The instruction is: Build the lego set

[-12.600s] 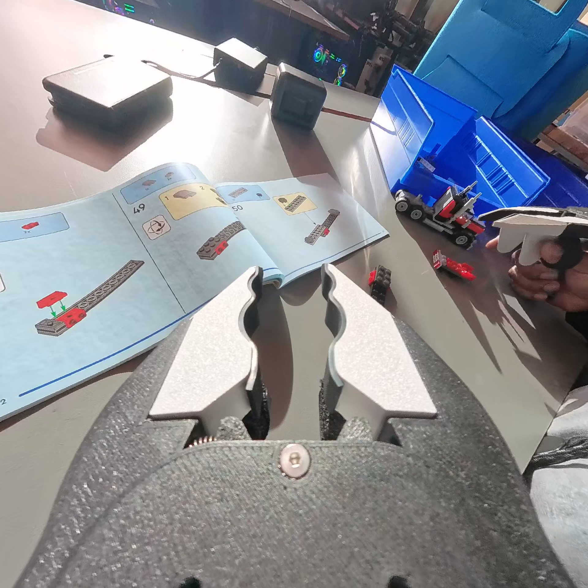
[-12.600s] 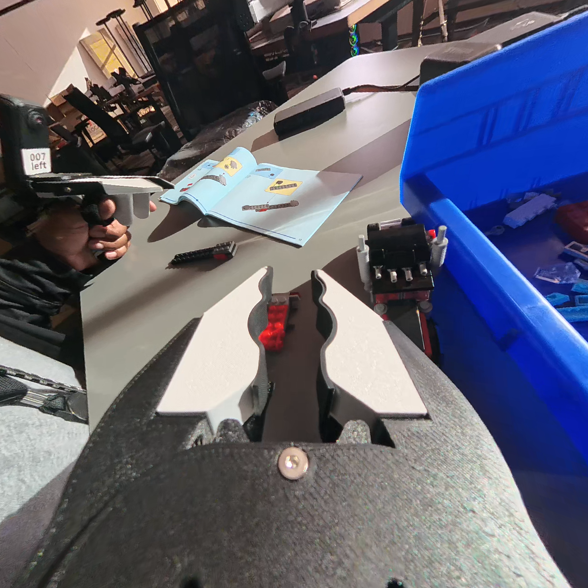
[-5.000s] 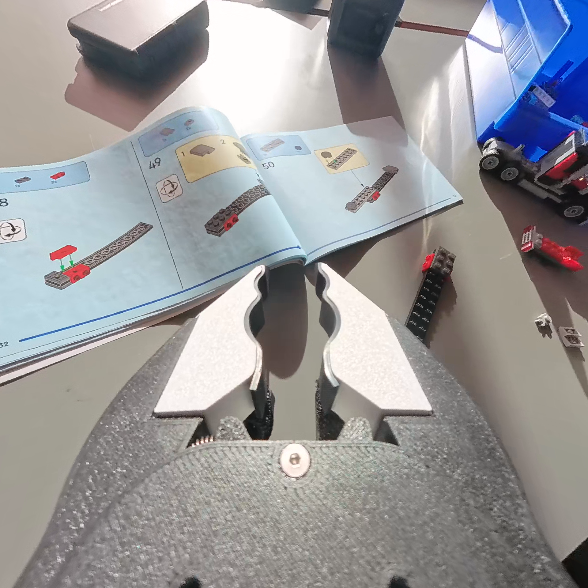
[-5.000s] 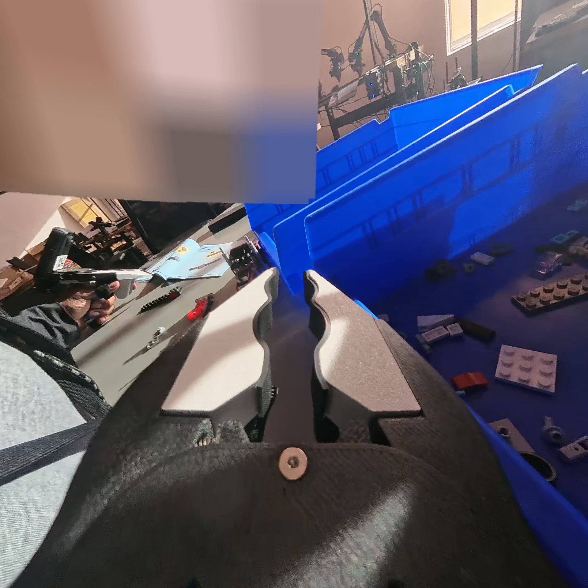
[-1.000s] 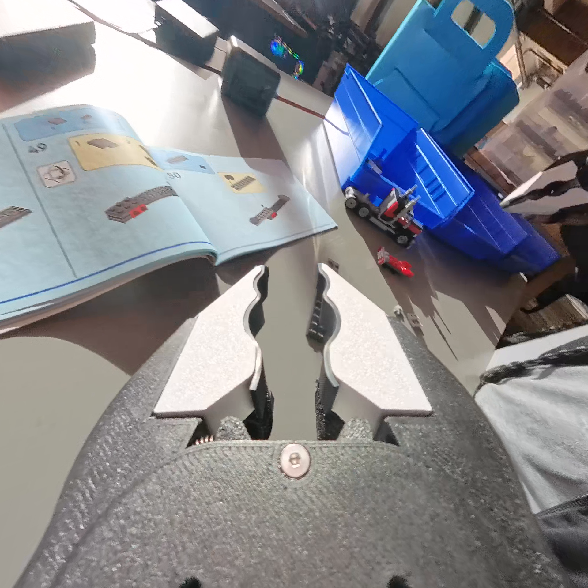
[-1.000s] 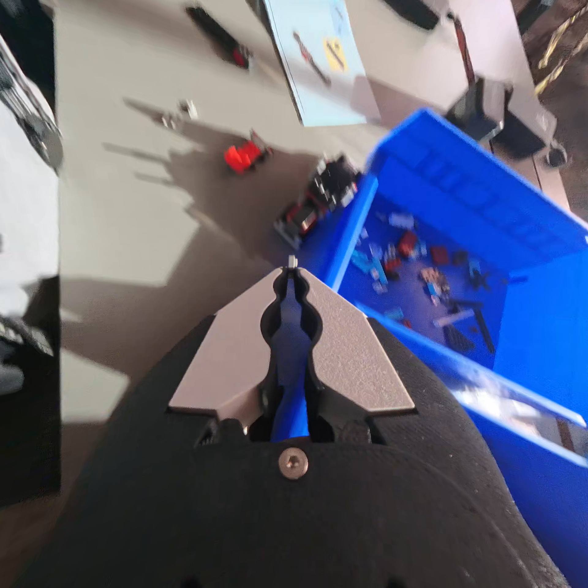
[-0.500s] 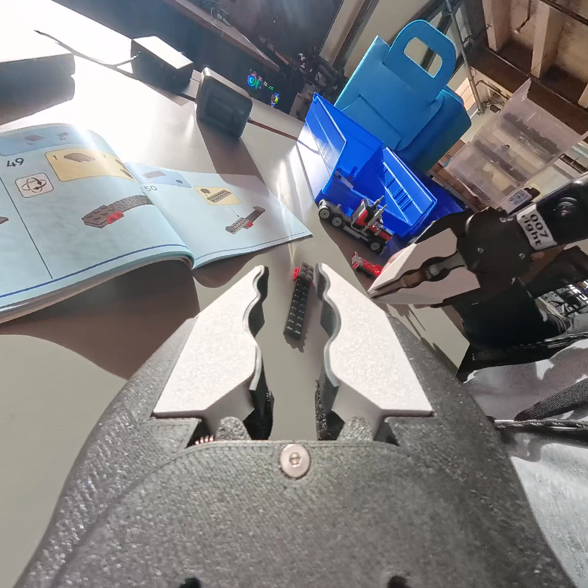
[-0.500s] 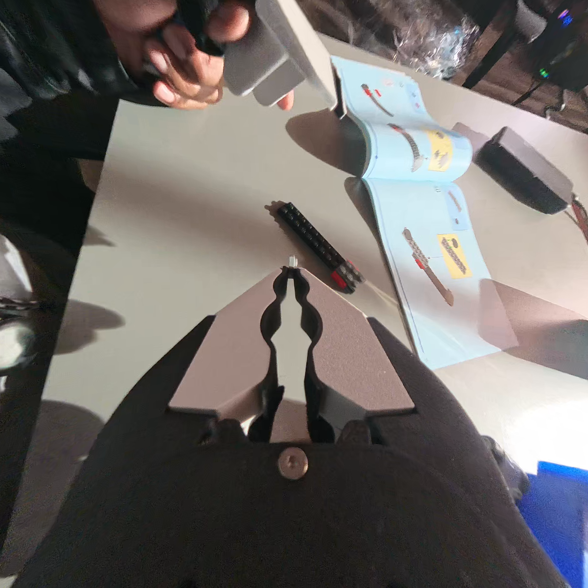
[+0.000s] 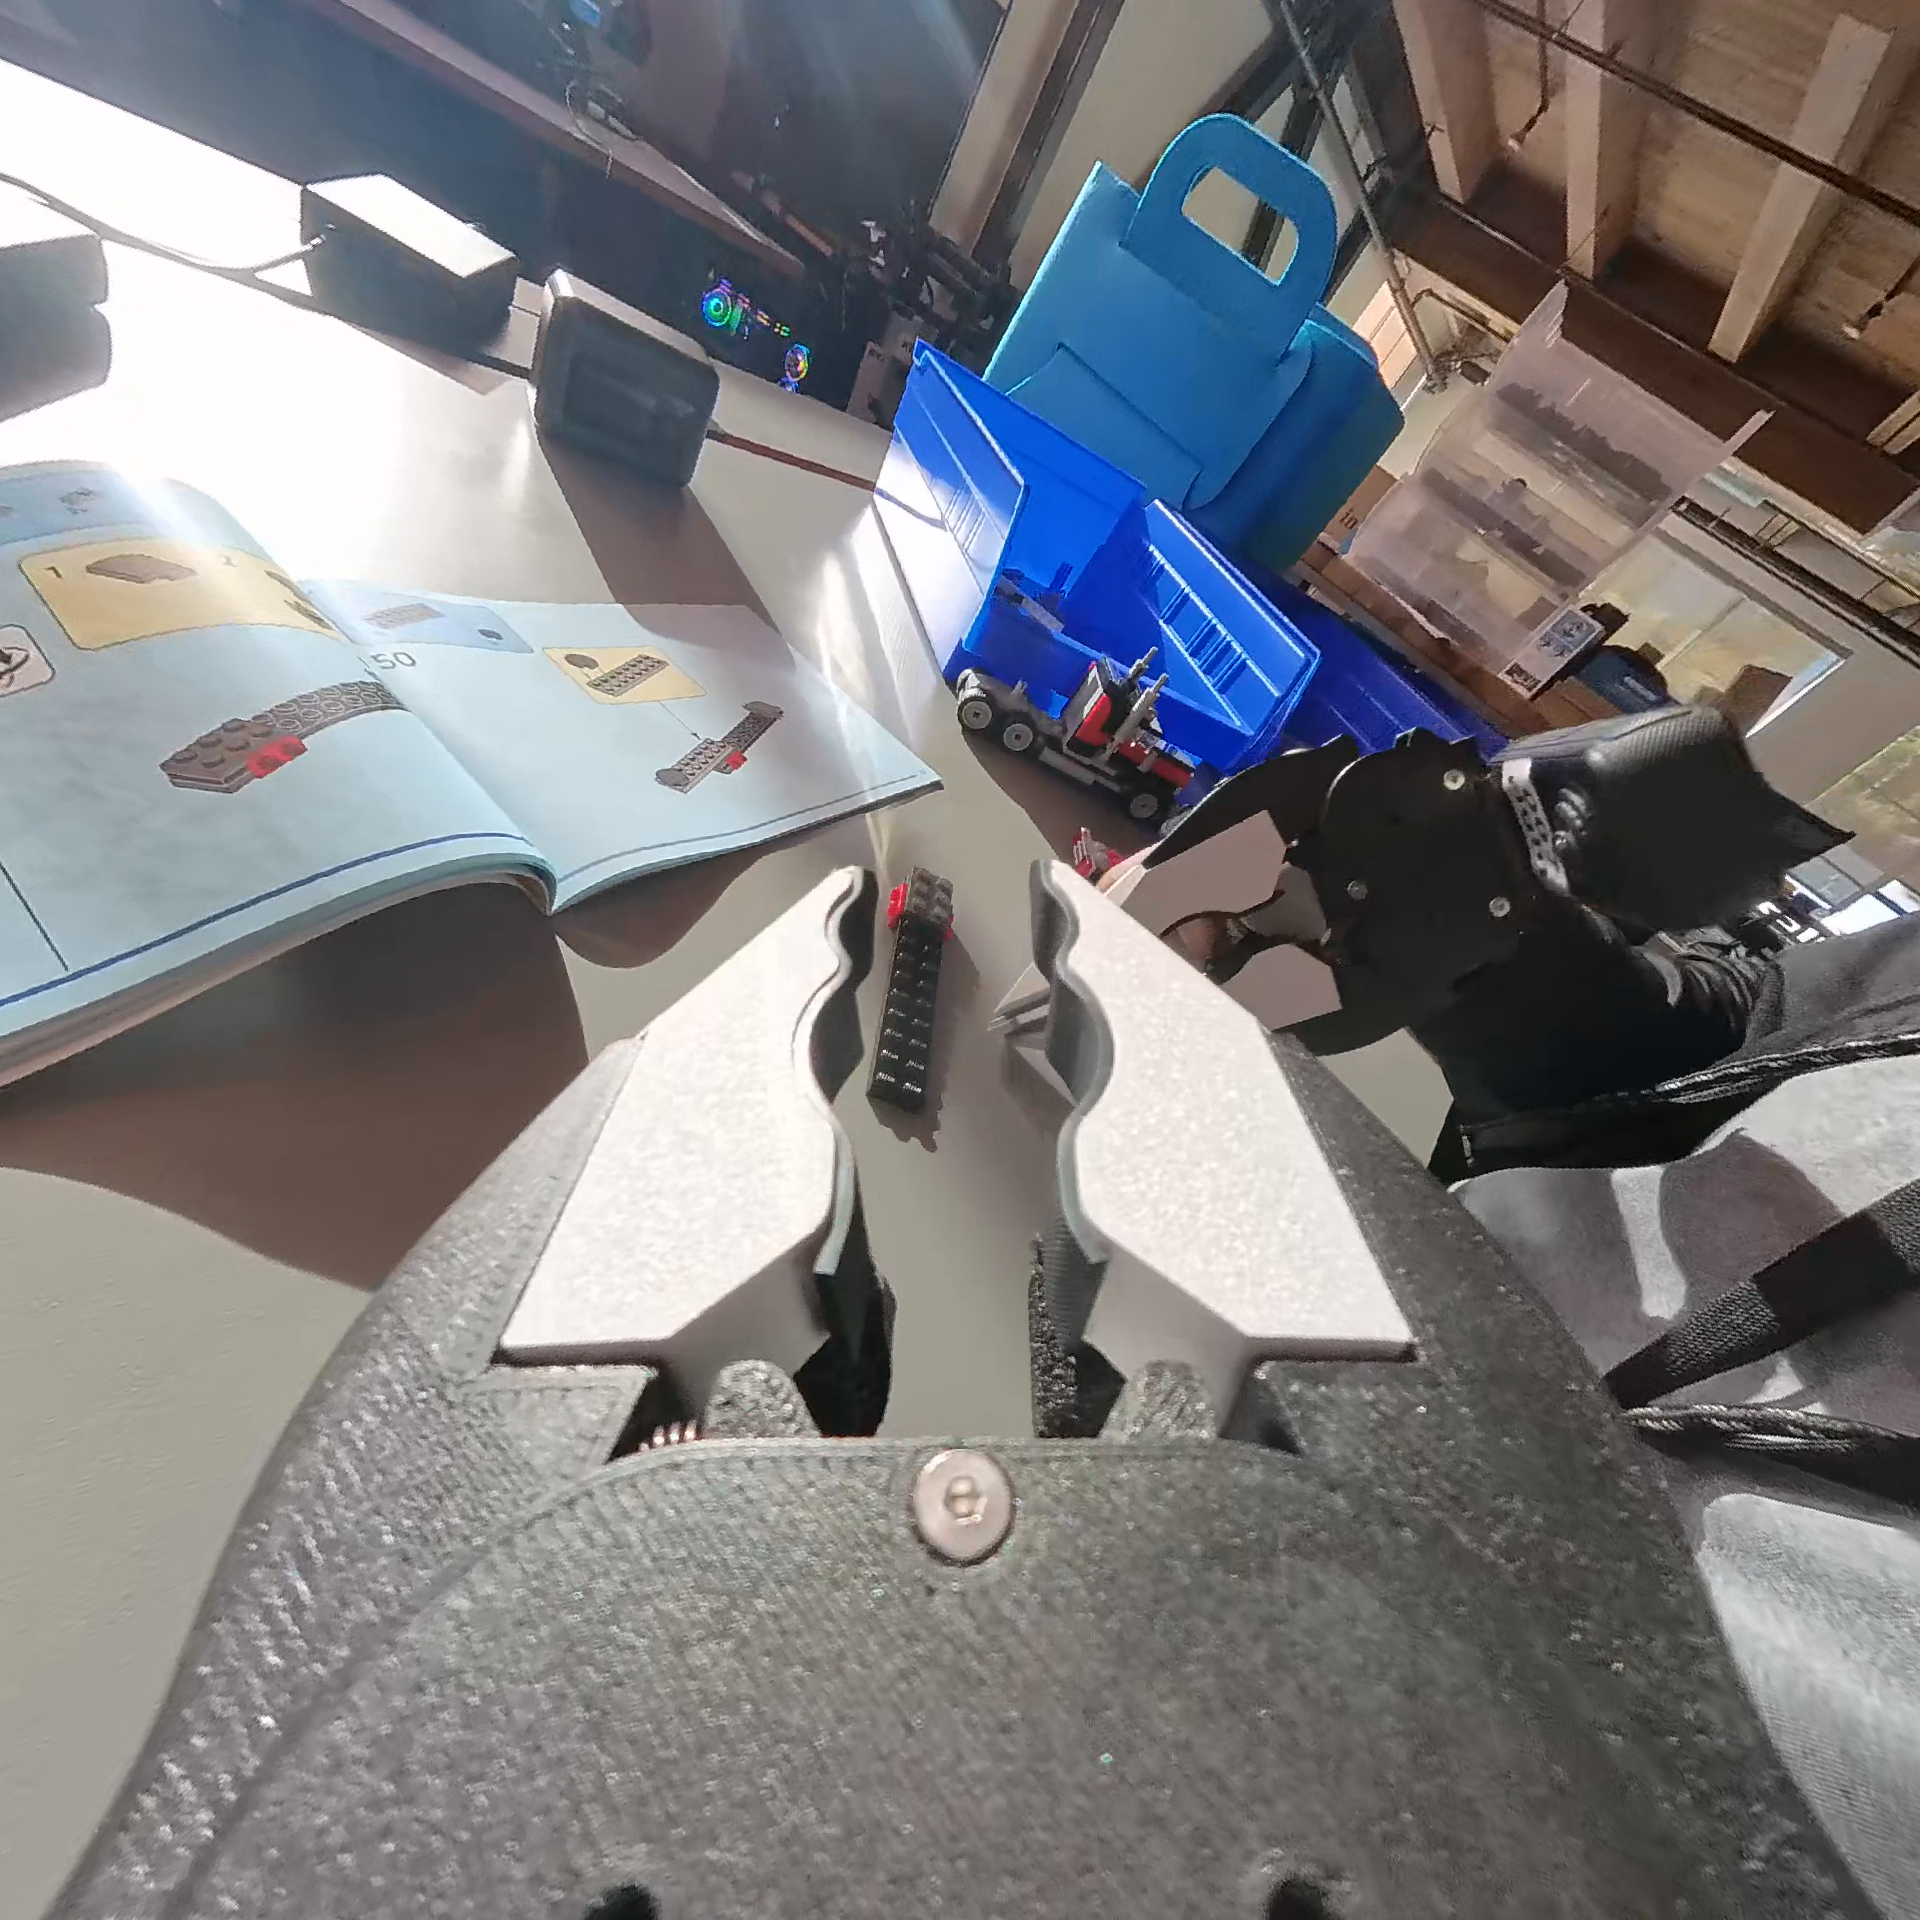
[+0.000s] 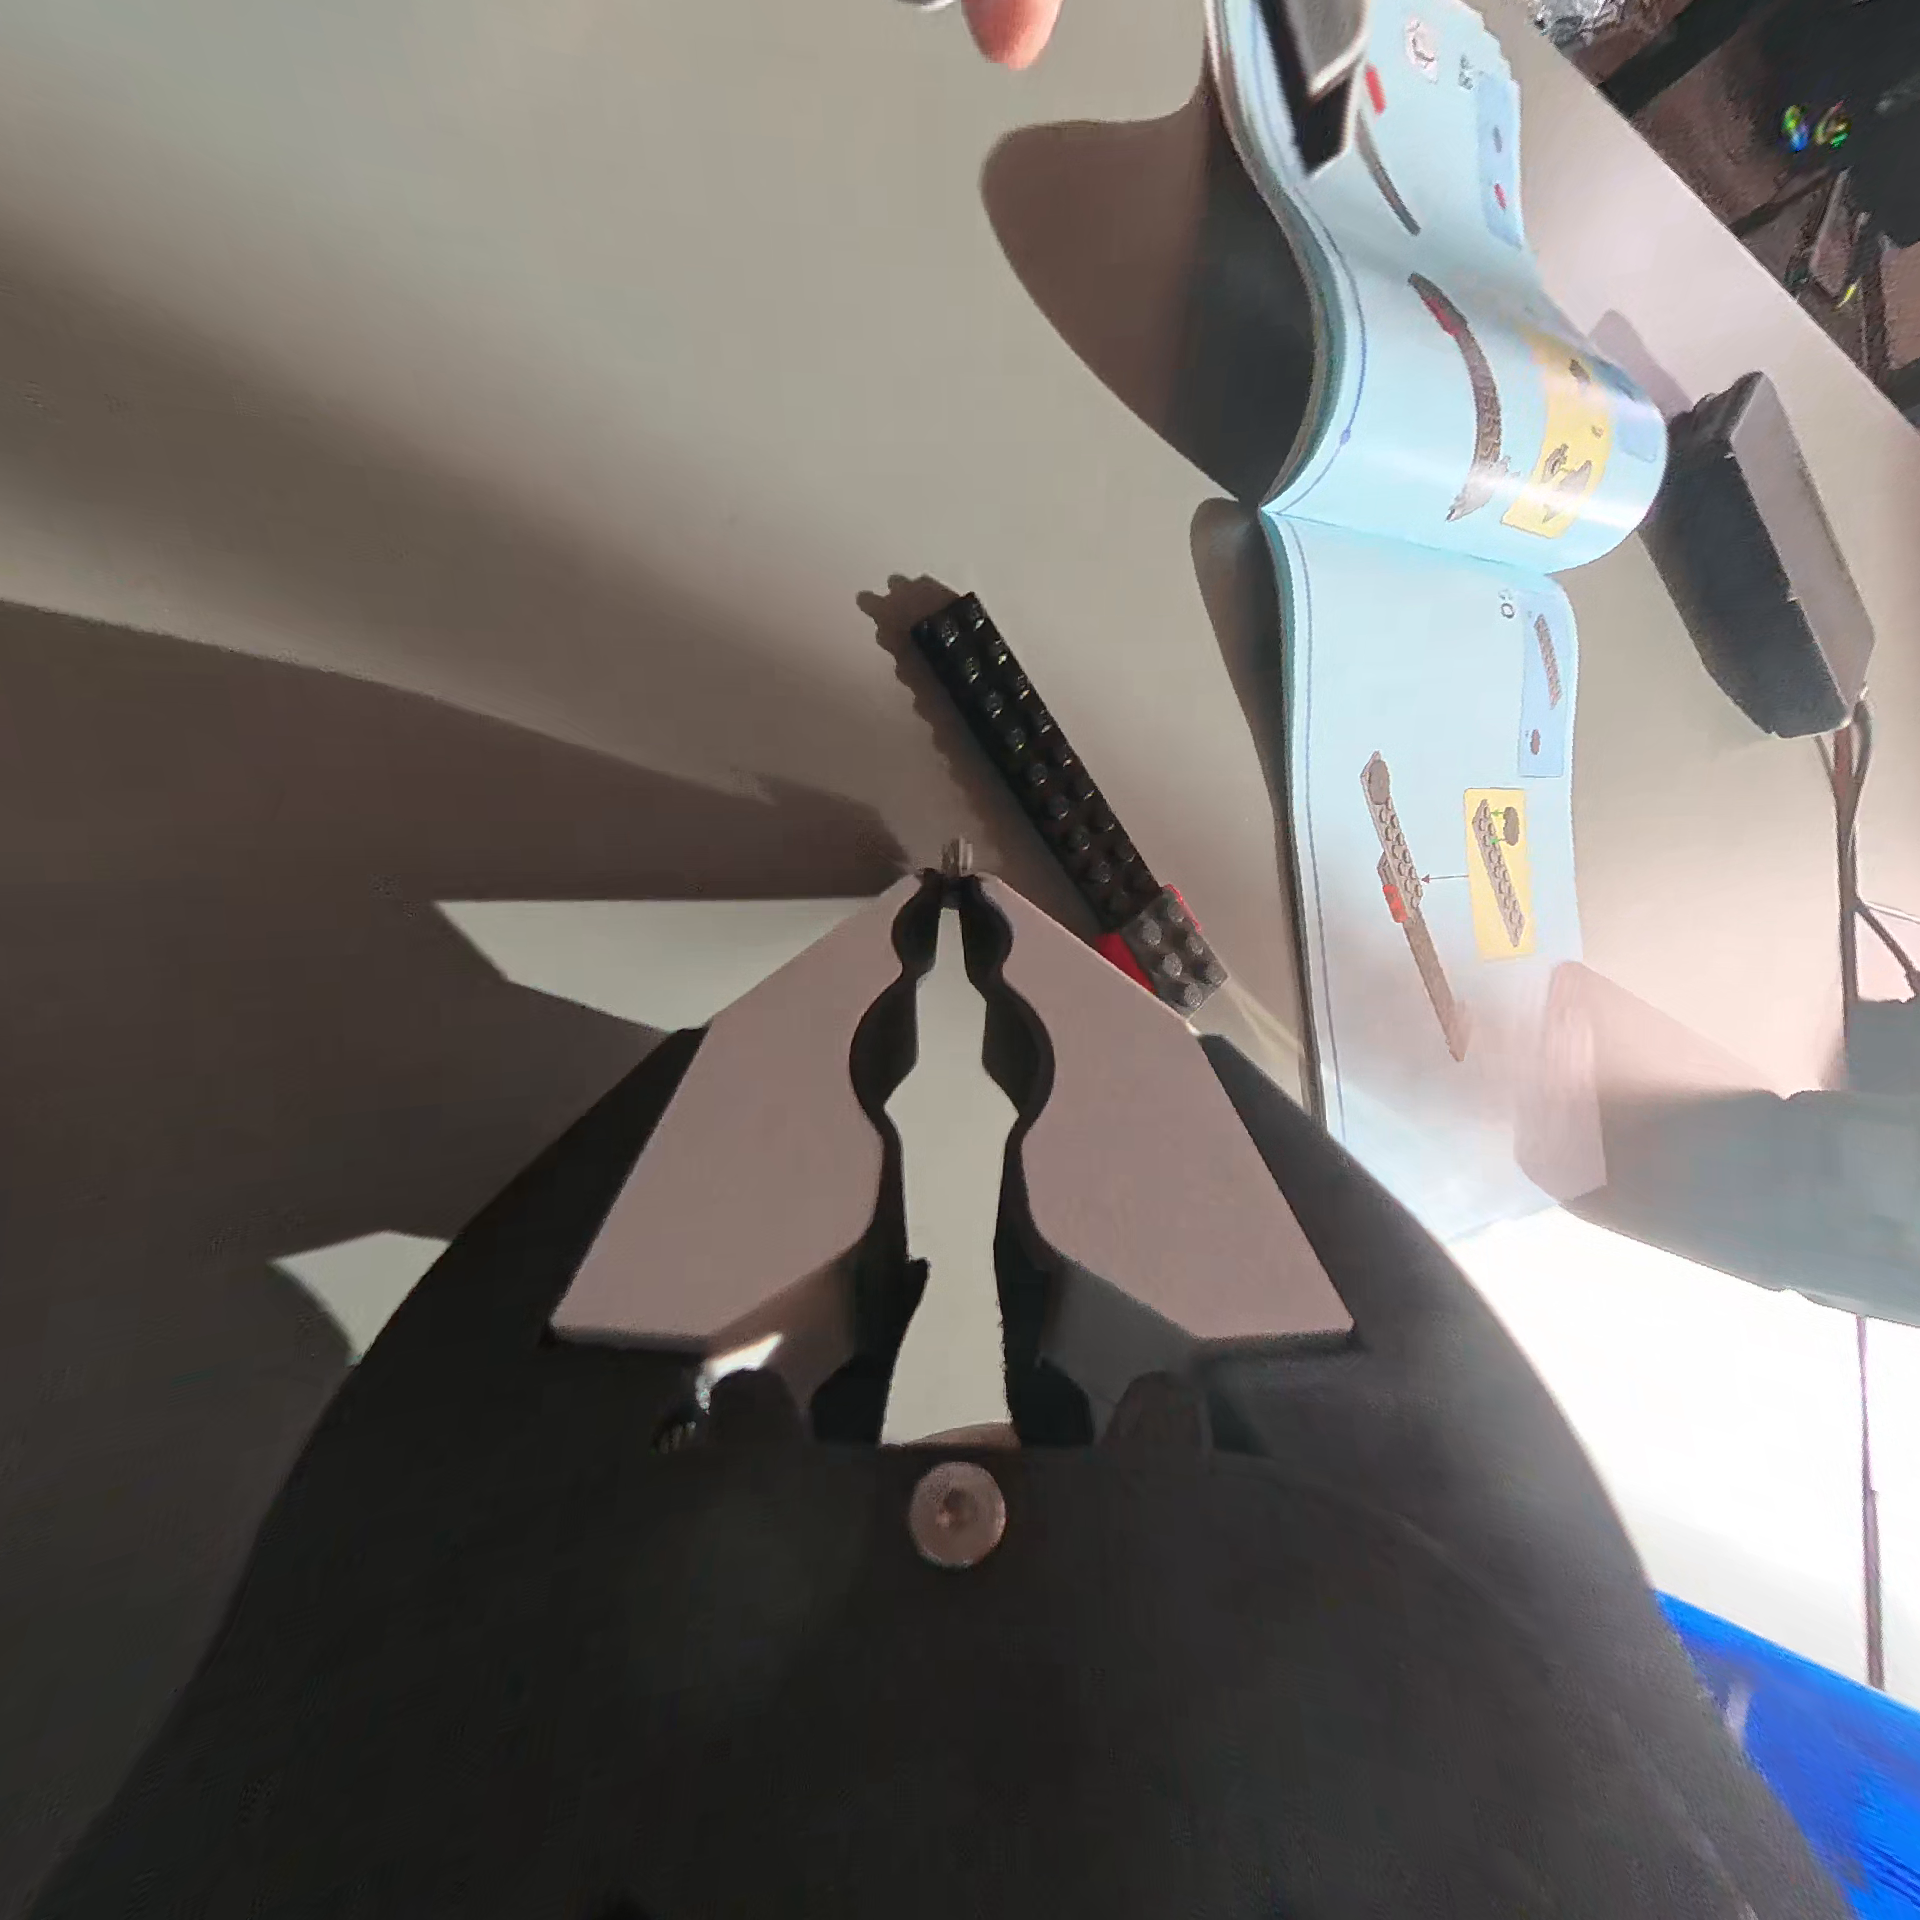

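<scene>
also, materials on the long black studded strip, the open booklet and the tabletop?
Long black strip: looks like moulded plastic, semi-gloss, going by the crisp studs with small highlights.
Booklet: paper, smooth coated look; the pages curve up at the fold and catch glare.
Tabletop: smooth grey surface, satin sheen with sharp shadows; laminate or painted board, cannot tell which.

Matt grey desk (image 9: 436,499), smooth, catching glare. Glossy black plastic plate (image 9: 914,992) with studs, red and grey bricks at one end. Left tongs (image 9: 951,904): pale, finely grained fingers (image 9: 717,1122) on coarse, rough black housing, one bright metal screw. Right tongs (image 10: 954,883) pinched on tiny pale stud (image 10: 955,858). Pale blue paper booklet (image 9: 312,717), slightly sheened. Shiny blue plastic bins (image 9: 1049,592). Bare wooden beams overhead.
</scene>
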The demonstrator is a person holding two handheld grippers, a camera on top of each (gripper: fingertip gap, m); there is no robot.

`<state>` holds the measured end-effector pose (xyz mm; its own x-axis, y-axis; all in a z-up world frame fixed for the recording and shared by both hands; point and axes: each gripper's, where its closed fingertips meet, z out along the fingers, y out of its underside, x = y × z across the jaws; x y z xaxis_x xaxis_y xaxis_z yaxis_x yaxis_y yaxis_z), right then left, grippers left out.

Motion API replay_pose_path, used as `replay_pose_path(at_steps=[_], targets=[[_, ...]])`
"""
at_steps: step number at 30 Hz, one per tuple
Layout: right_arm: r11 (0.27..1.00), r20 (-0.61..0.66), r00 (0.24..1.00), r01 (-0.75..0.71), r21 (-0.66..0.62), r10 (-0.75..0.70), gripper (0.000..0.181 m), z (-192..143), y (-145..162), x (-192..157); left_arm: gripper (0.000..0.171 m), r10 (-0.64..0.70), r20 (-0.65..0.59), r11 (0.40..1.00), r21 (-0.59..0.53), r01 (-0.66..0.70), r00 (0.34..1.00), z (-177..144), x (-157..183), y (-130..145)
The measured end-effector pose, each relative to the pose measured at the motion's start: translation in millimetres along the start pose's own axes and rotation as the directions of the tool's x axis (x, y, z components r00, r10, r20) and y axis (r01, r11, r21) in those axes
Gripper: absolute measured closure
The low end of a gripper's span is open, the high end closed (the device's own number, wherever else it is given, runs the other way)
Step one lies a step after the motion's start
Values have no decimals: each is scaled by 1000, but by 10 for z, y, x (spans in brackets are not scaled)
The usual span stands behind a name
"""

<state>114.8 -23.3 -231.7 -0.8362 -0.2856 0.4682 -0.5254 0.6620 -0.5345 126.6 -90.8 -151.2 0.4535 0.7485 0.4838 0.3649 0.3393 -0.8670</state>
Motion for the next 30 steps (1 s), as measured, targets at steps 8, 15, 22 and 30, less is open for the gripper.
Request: replay_pose_path(at_steps=[8, 15, 22, 30], targets=[[999, 15, 1000, -28, 17, 27, 173, -7, -14, -15, 141, 3, -24, 1000, 22, -3, 1000, -45, 48, -16], [989, 67, 990, -127, 71, 122, 153, -88, -58, 53, 141, -17, -42, 999, 29, 18, 999, -53, 46, -28], [984, 88, 985, -157, 82, 149, 148, -154, 1, 414, 141, -55, -79, 996, 69, 60, 995, -102, 41, -92], [995, 274, 957, -103, 12, 96, 136, 34, 172, 438, 141, -118, -96, 984, 122, 129, 988, -164, -32, -181]])
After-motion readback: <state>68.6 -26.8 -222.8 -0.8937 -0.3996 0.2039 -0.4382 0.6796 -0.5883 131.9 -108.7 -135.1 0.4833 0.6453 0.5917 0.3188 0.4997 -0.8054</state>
